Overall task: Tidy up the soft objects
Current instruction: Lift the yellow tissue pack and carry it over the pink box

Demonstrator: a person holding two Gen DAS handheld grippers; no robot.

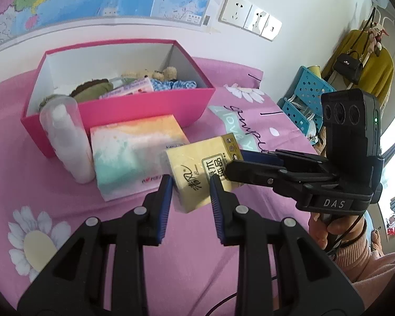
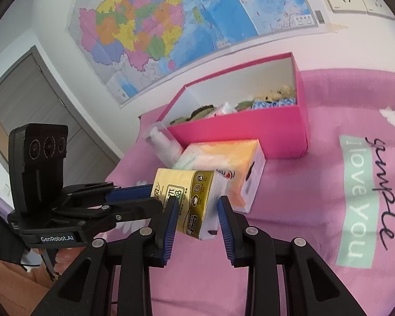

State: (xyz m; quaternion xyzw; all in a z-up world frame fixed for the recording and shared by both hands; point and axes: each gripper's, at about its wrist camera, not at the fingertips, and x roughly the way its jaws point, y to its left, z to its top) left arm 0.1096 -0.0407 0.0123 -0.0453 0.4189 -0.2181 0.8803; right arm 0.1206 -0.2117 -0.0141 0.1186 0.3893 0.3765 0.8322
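Jaws of both grippers around tissue pack

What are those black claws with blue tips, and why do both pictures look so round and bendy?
They are two pinching tools, and a person holds one in each hand. Each tool carries a wide-eyed camera, which bends the picture. One picture looks along the left gripper, the other along the right gripper. Both are pinching the same yellow tissue pack, each from its own side. On the pink bedsheet there are also a pastel tissue pack, a clear bottle and a pink box with soft toys inside.
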